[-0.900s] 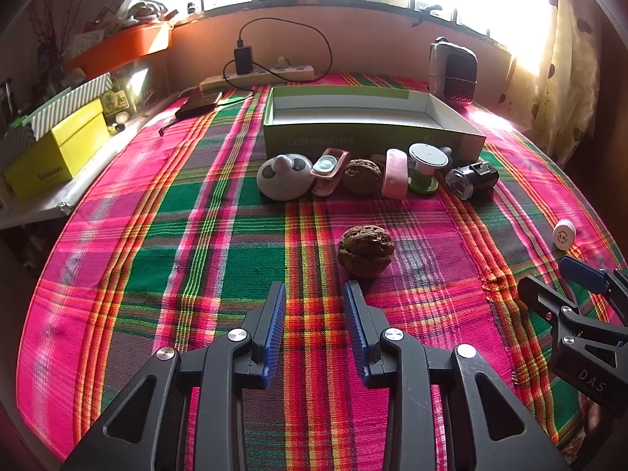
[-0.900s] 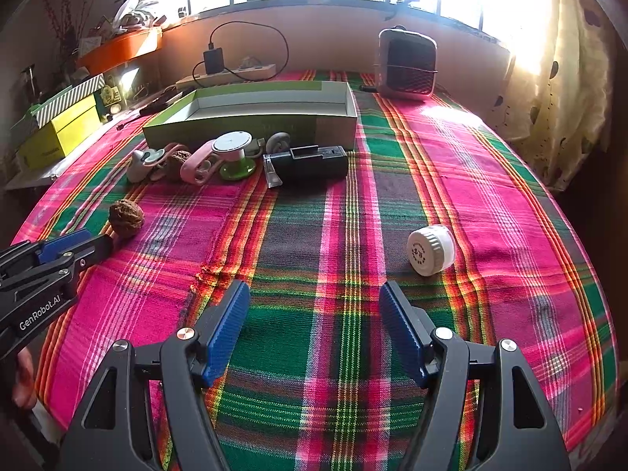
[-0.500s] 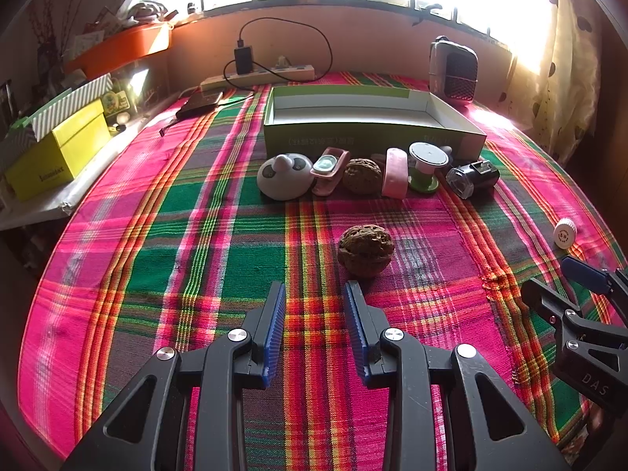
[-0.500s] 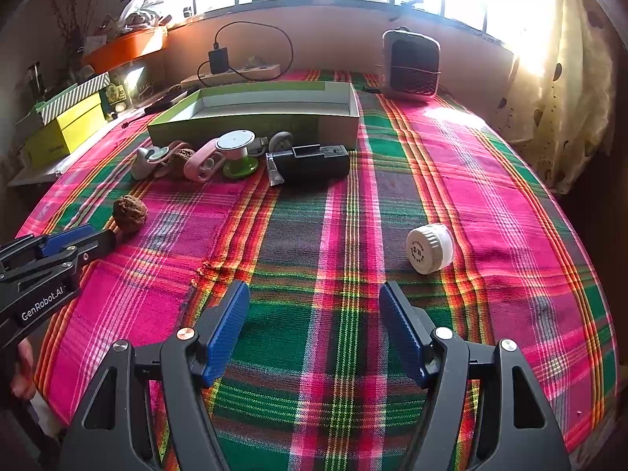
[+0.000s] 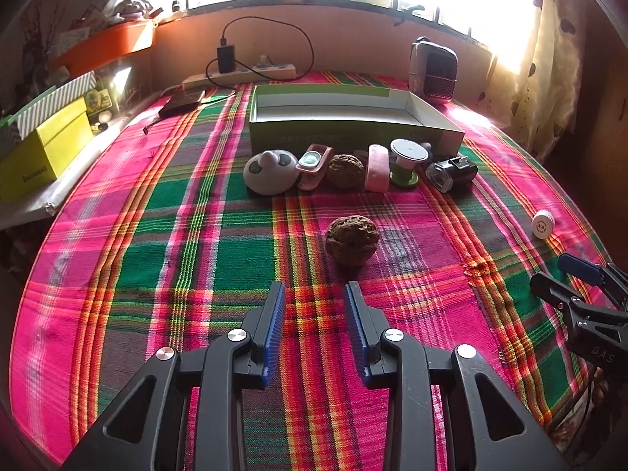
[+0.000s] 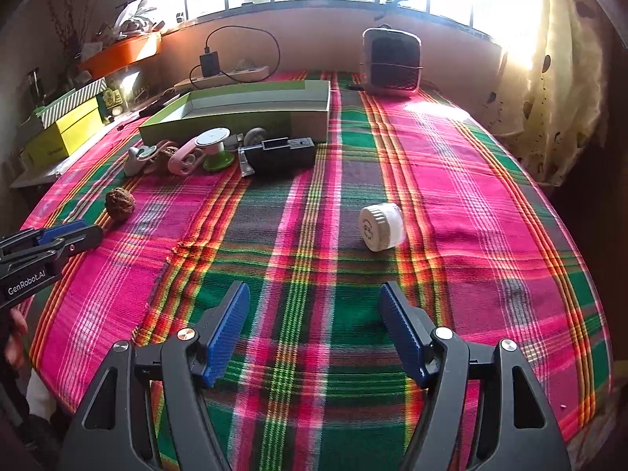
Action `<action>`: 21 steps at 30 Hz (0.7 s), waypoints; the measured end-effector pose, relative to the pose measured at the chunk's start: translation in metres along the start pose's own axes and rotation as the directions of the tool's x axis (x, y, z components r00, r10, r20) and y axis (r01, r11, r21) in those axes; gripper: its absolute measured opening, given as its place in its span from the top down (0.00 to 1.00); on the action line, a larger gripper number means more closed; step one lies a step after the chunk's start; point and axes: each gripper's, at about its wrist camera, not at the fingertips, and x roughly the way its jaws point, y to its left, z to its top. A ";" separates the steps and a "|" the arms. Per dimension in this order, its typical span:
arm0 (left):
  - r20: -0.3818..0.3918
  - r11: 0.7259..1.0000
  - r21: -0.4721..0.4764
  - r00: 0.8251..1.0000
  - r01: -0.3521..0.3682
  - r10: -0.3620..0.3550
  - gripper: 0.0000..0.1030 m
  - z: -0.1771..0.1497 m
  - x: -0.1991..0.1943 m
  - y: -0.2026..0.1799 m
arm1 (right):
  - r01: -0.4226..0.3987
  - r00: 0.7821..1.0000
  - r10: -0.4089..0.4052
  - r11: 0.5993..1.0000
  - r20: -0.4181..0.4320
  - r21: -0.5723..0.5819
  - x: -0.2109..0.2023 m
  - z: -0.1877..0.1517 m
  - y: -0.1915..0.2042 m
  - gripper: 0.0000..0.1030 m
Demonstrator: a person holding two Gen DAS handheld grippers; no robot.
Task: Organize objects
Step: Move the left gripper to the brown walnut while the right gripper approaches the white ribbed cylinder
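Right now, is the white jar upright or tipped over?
Tipped: the white jar lies on its side on the cloth, its ribbed lid facing the right gripper.

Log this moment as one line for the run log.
left gripper: open, empty, facing lone walnut | right gripper: open, empty, behind white jar | green box: looks empty

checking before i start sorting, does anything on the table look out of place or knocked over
Two strays sit apart from the row in front of the green box: a walnut alone mid-cloth, and a small white jar tipped on its side. The tablecloth is also puckered into a small ridge.
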 end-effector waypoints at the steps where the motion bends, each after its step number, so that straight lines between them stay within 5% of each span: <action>1: -0.003 1.000 0.002 1.000 0.005 -0.005 0.71 0.001 0.000 0.000 | 0.009 1.000 -0.009 1.000 0.000 0.009 0.000 0.000 -0.005 0.33; 7: -0.014 0.997 0.049 0.998 0.055 -0.055 0.64 0.007 0.005 -0.009 | 0.054 0.998 -0.053 0.997 -0.016 0.048 0.008 0.009 -0.028 0.33; 21: -0.022 0.999 0.039 0.999 0.033 -0.032 0.63 0.029 0.024 -0.014 | 0.028 0.999 -0.027 1.000 -0.036 0.007 0.032 0.033 -0.039 0.33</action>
